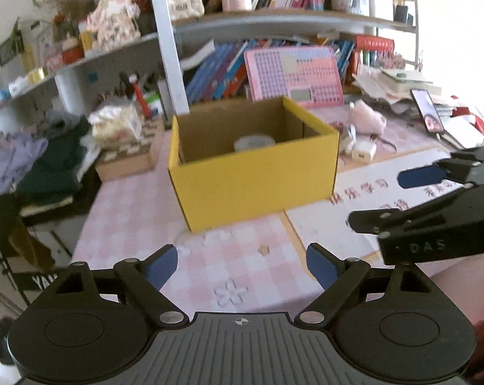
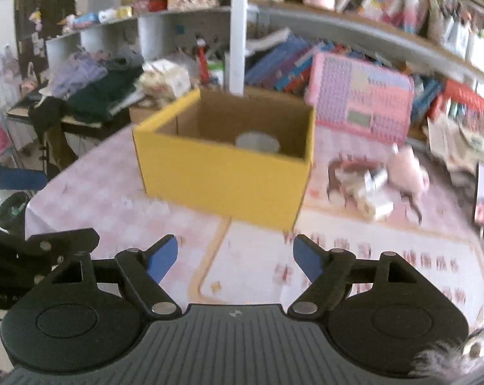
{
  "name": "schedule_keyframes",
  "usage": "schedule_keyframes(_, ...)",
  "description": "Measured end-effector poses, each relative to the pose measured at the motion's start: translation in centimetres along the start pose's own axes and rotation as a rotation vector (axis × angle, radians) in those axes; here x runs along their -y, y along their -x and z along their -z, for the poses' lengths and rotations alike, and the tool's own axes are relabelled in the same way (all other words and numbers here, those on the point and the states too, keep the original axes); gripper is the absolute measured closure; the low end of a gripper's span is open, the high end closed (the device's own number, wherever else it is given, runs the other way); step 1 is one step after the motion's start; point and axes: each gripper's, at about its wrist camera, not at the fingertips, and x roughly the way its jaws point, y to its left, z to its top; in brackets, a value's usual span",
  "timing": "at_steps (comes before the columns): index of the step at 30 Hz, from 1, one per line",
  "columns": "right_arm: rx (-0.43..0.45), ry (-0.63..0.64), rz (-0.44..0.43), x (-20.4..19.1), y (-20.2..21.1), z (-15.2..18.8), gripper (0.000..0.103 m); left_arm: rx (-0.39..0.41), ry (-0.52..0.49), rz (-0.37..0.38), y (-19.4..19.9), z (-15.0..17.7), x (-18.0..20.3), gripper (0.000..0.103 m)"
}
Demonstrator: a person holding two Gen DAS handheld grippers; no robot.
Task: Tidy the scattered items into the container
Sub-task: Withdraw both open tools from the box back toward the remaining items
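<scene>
An open yellow cardboard box [image 1: 254, 186] [image 2: 222, 179] stands on the pink checked tablecloth, with a pale grey roll [image 1: 254, 142] [image 2: 257, 142] inside it. To the right of the box lie a white charger block [image 1: 362, 154] [image 2: 375, 199] and a pink fluffy item [image 1: 367, 118] [image 2: 407, 170]. My left gripper [image 1: 242, 268] is open and empty, a short way in front of the box. My right gripper [image 2: 235, 260] is open and empty too, facing the box's front right corner. It also shows at the right edge of the left wrist view, right gripper [image 1: 386, 199].
A pink board with a grid of keys [image 1: 293, 77] leans on books behind the box. A phone [image 1: 428, 112] stands propped at the right, by stacked papers. A chequered wooden box [image 1: 129, 157] and piled clothes [image 1: 43, 160] sit left, near the table's left edge.
</scene>
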Motion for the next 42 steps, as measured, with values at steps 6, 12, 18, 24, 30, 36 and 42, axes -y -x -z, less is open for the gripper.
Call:
schedule_keyframes(6, -0.025, -0.014, -0.002, 0.4, 0.5, 1.6, 0.020, -0.033, 0.019, 0.016, -0.4, 0.5, 1.1, 0.012)
schedule_keyframes(12, -0.046, -0.017, -0.006, 0.7, 0.5, 2.2, 0.019, -0.042, -0.004, 0.018, -0.4, 0.6, 1.9, 0.011)
schedule_keyframes(18, -0.049, -0.005, -0.027, 1.7, 1.2, 2.2, 0.018, -0.039, -0.030, 0.040, 0.0, 0.4, 2.6, 0.011)
schedule_keyframes(24, -0.070, -0.001, -0.011, 2.1, 2.2, 3.0, 0.018, -0.055, -0.026, 0.064, 0.2, 0.5, 3.0, 0.011)
schedule_keyframes(30, -0.086, 0.011, 0.014, 2.0, 2.7, 3.9, 0.018, -0.081, -0.050, 0.103, 0.0, 1.1, 4.0, 0.010)
schedule_keyframes(36, -0.115, -0.049, 0.050, 3.1, 3.0, 4.8, 0.018, -0.106, -0.060, 0.140, -0.5, 1.2, 4.8, 0.009)
schedule_keyframes(42, -0.130, -0.098, 0.102, 4.4, 3.7, 5.6, 0.017, -0.123, -0.077, 0.189, -1.1, 1.1, 6.0, 0.009)
